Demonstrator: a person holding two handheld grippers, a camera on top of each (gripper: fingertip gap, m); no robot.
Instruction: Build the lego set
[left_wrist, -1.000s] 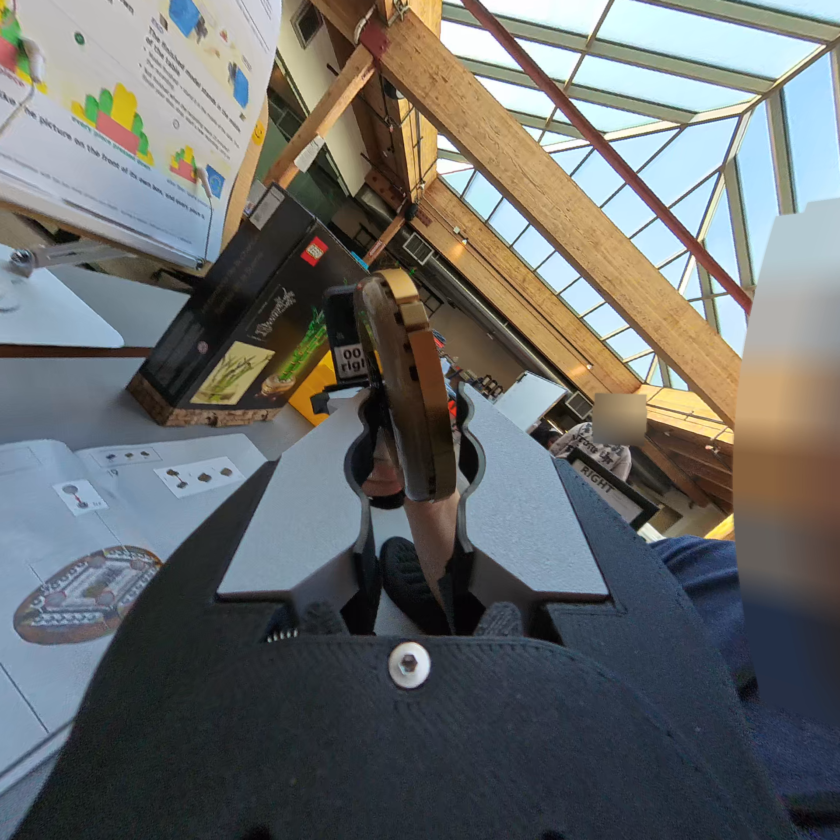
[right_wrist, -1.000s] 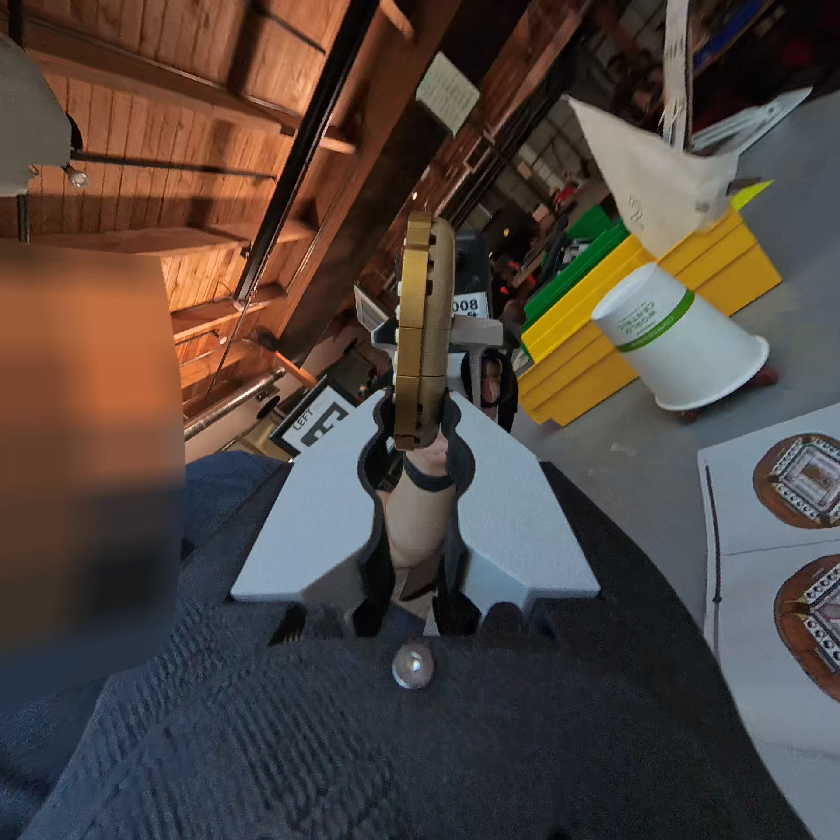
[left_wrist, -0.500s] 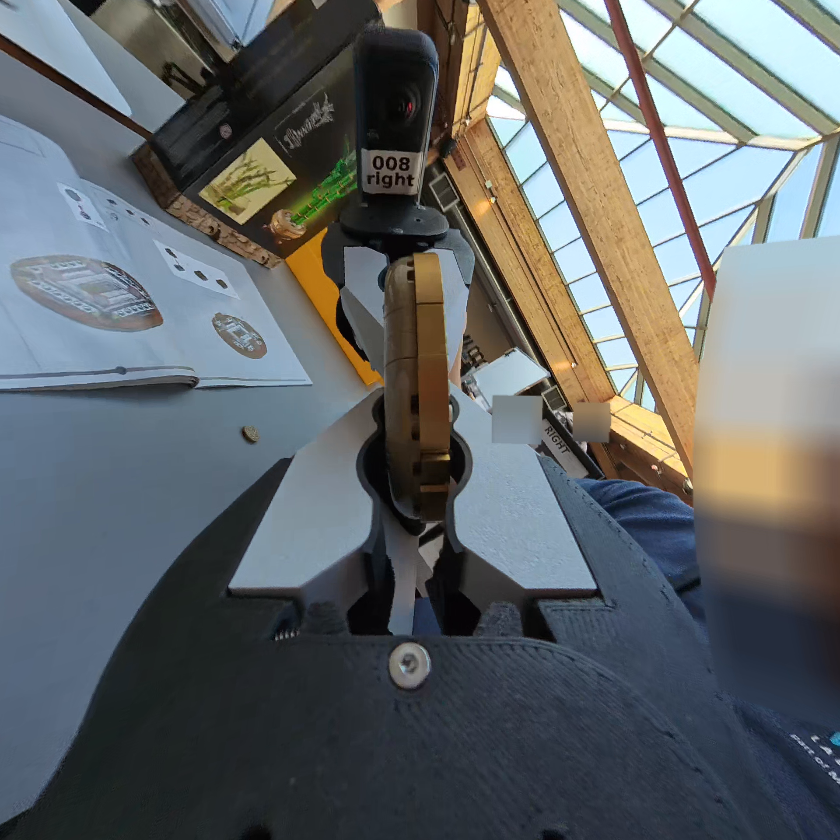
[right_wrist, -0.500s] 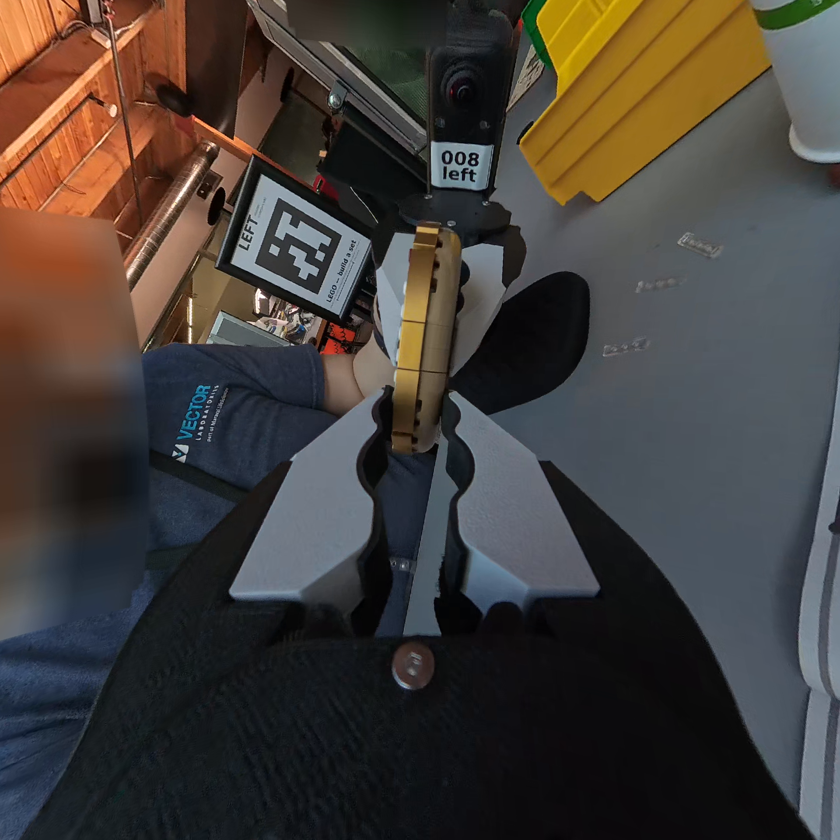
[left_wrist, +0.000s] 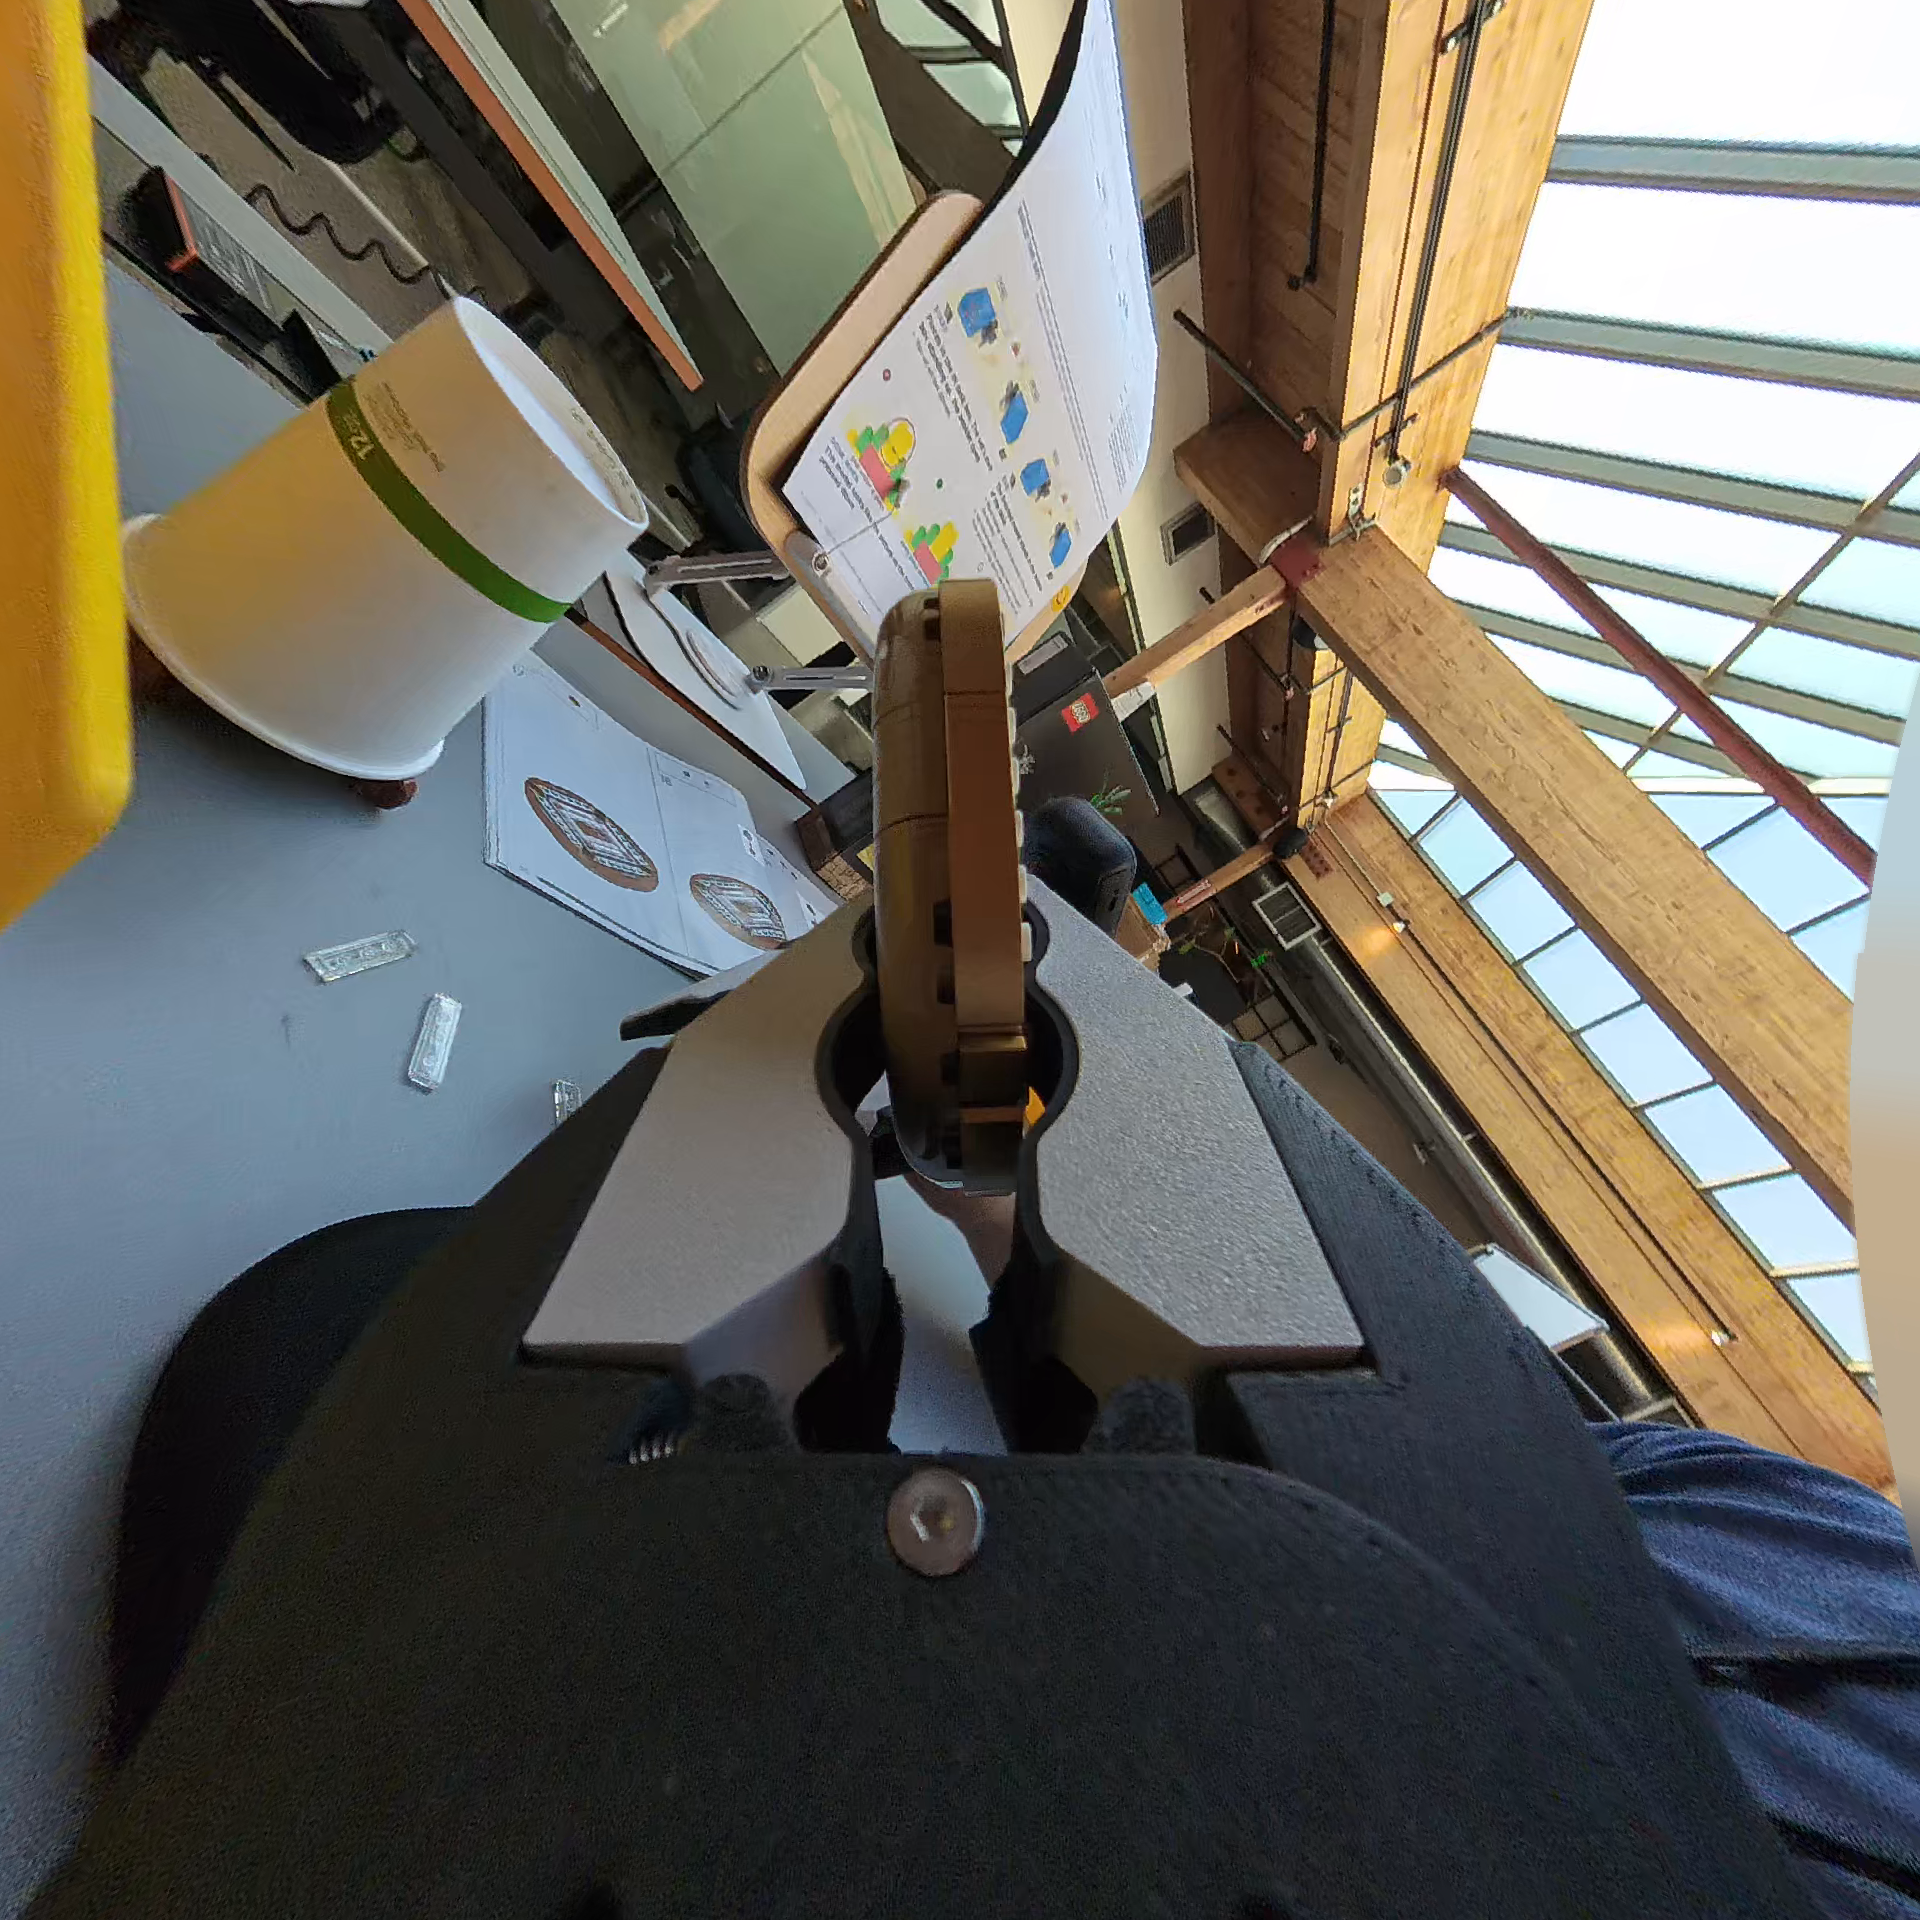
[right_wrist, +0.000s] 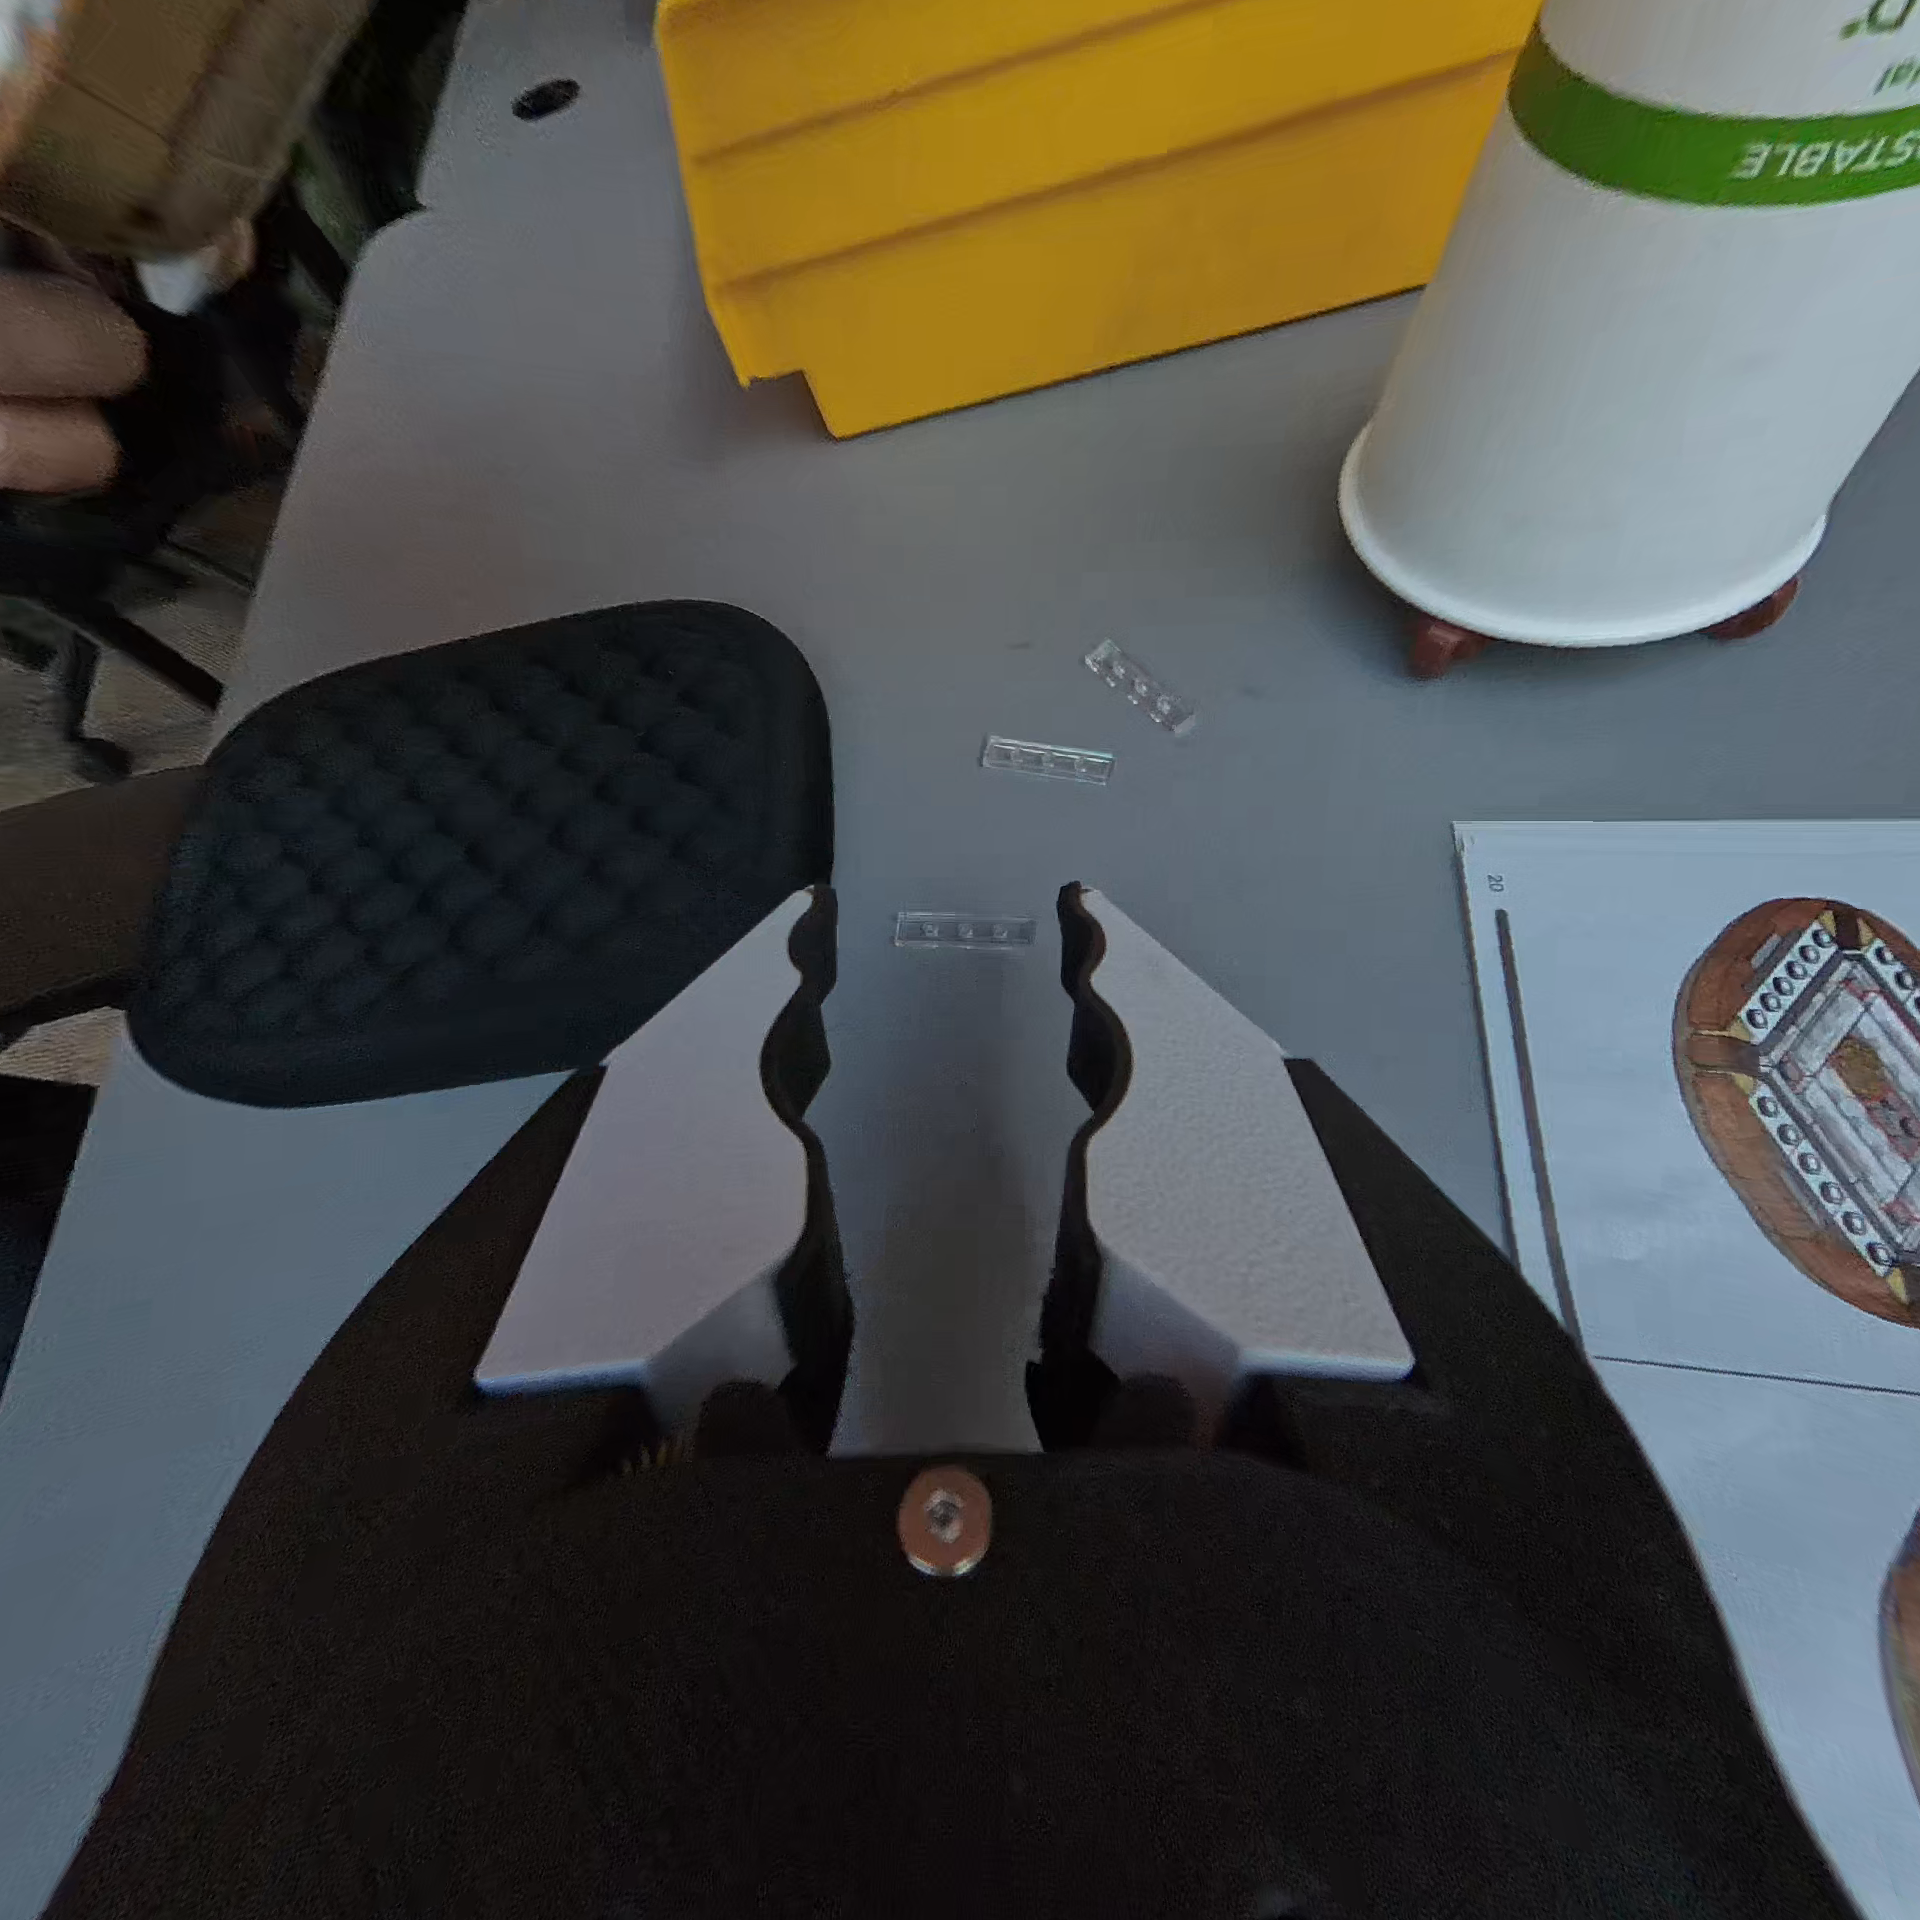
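My left gripper (left_wrist: 945, 935) is shut on a gold-tan oval lego base (left_wrist: 940, 790), held edge-on and upright above the table. My right gripper (right_wrist: 945, 904) is open and empty, low over the grey table (right_wrist: 520, 499). A clear flat lego strip (right_wrist: 964, 928) lies on the table between its fingertips. Two more clear strips (right_wrist: 1047, 758) (right_wrist: 1140, 686) lie just beyond it. The clear strips also show in the left wrist view (left_wrist: 358, 954). The open instruction booklet (right_wrist: 1714, 1143) lies to the right of my right gripper.
An upturned white paper cup (right_wrist: 1621, 364) rests on small red-brown pieces (right_wrist: 1444, 644) at the back right. A yellow bin (right_wrist: 1039, 187) stands behind the strips. A black textured pad (right_wrist: 488, 852) lies on the left. A person's hand (right_wrist: 52, 395) shows at the far left. One gripper's finger ends stand about 15 centimeters off the other's.
My right gripper has let go of the gold base, opened, and swung down over the clear strips on the table. My left gripper still holds the base and has turned with it.
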